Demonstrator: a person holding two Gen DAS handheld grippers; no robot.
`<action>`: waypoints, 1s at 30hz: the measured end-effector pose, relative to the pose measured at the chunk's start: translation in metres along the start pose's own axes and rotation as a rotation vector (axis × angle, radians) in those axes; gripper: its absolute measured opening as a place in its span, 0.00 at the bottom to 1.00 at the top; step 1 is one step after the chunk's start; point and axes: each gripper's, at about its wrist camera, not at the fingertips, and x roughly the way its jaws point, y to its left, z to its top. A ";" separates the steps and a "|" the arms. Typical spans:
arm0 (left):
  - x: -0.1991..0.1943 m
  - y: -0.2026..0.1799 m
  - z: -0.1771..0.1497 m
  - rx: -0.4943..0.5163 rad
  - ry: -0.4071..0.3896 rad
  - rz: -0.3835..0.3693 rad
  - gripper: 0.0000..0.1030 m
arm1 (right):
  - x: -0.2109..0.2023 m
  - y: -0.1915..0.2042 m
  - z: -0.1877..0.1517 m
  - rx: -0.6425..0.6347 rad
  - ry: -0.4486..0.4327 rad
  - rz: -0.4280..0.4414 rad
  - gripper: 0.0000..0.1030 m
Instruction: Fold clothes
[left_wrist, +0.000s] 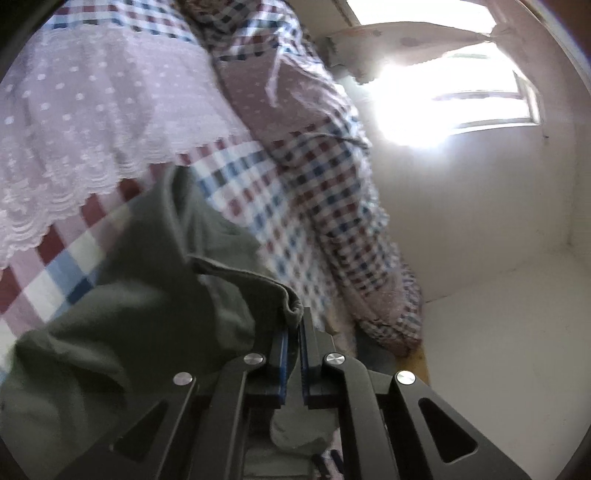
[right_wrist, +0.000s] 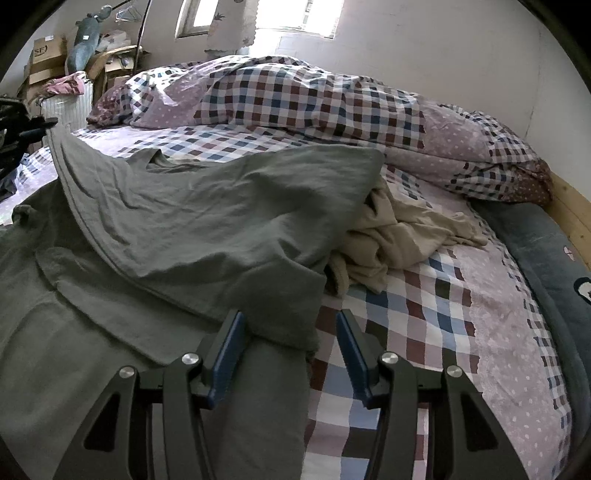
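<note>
An olive-green garment (right_wrist: 192, 229) lies spread over the checked bedsheet (right_wrist: 424, 306), one edge lifted toward the far left. My left gripper (left_wrist: 293, 321) is shut on a bunched hem of this green garment (left_wrist: 155, 295), which hangs down to its left. In the right wrist view that same left gripper (right_wrist: 40, 123) shows at the left edge, holding the raised corner. My right gripper (right_wrist: 290, 325) is open, low over the near edge of the garment, with green cloth lying between its blue pads (right_wrist: 229, 354). A crumpled cream garment (right_wrist: 399, 232) sits just right of the green one.
A rolled checked and dotted quilt (right_wrist: 332, 107) runs along the far side of the bed by the white wall. A grey-blue blanket (right_wrist: 546, 251) and wooden bed frame (right_wrist: 572, 214) border the right. Cardboard boxes (right_wrist: 44, 62) and clutter stand at the back left under a bright window (right_wrist: 299, 18).
</note>
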 end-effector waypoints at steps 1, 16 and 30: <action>0.000 0.004 0.000 -0.003 -0.002 0.016 0.04 | 0.000 -0.001 0.000 0.001 0.003 -0.005 0.52; -0.008 0.007 -0.003 -0.018 -0.013 -0.011 0.04 | -0.013 -0.023 -0.001 0.264 0.088 0.416 0.45; -0.005 0.016 -0.002 -0.025 -0.008 0.033 0.04 | 0.000 0.003 0.005 0.146 0.204 0.281 0.05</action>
